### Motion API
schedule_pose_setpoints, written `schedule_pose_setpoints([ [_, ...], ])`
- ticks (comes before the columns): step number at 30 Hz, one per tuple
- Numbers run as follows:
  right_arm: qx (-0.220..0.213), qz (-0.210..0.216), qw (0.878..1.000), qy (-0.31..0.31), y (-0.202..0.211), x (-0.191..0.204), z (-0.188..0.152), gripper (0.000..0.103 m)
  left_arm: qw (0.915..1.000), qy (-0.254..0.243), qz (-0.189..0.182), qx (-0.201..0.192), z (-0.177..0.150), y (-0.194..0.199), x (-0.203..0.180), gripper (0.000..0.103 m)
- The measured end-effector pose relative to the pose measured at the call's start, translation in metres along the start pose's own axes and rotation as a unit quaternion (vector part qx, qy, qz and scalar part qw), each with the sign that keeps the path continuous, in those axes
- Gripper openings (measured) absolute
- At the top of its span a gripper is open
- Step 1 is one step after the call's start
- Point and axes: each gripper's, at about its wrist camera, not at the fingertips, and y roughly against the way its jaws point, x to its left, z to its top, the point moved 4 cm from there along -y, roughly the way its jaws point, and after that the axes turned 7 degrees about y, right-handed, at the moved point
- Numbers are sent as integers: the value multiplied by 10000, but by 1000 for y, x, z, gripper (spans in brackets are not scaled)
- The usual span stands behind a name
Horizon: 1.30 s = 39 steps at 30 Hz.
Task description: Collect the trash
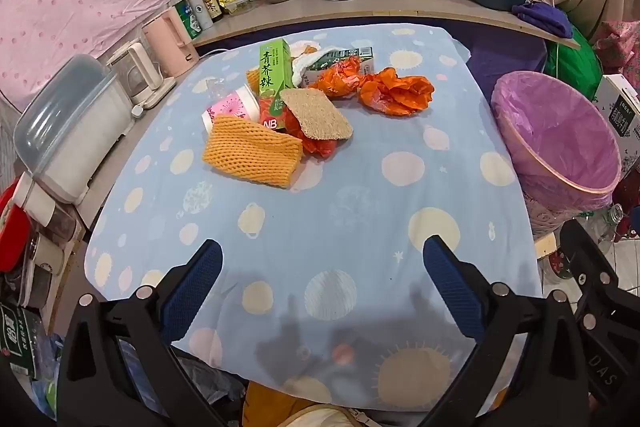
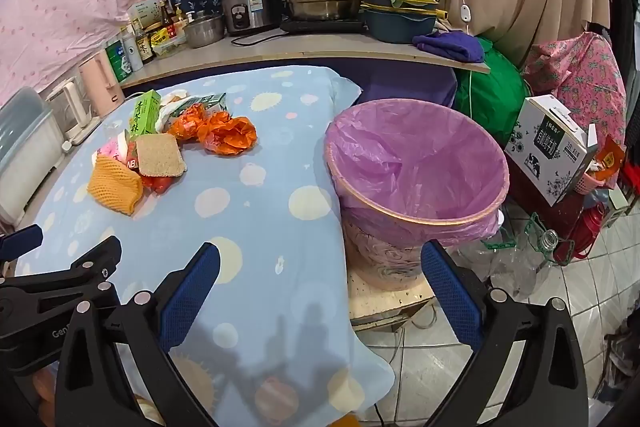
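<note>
A heap of trash lies at the far side of the blue-clothed table (image 1: 320, 211): an orange foam net (image 1: 250, 155), a brown sponge pad (image 1: 316, 115), a green carton (image 1: 276, 71), a pink paper cup (image 1: 230, 107) and crumpled orange plastic bags (image 1: 396, 91). The same heap shows in the right wrist view, with the net (image 2: 114, 185) and the bags (image 2: 228, 133). A bin lined with a purple bag (image 2: 416, 163) stands off the table's right edge. My left gripper (image 1: 322, 259) hangs open over the near cloth, well short of the heap. My right gripper (image 2: 320, 263) is open above the table's right edge, near the bin.
A shelf (image 1: 360, 7) behind the table holds steel pots, a rice cooker, bottles and bowls. Kettles and a lidded plastic box (image 1: 68, 131) line the left side. A milk carton box (image 2: 554, 147), empty bottles and bags crowd the tiled floor at right.
</note>
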Motion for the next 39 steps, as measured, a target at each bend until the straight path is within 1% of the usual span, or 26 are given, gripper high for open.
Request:
schedule_pose_setpoints([
  [7,18,16,10000,-14,1,0,0,96,10000,-14,-5,44,1,-4,2,96],
  [8,15,20,10000,-15,1,0,0,96,10000,-38,45,-44,0,0,0,96],
  [29,-21,23,10000,-30,3,-2,0,96,9999,-66,73,-78,10,6,0,96],
  [30,-21,23,10000,-27,3,-2,0,96,9999,-62,75,-89,6,5,-1,96],
  [37,-21,18,10000,-73,4,-4,0,96,9999,-88,81,-98,10,3,0,96],
  [38,30,27,9999,-164,3,-10,-3,96,9998,-104,95,-140,1,9,-2,96],
  [39,-35,31,9999,-121,4,-10,-3,96,9998,-115,99,-149,1,9,-2,96],
])
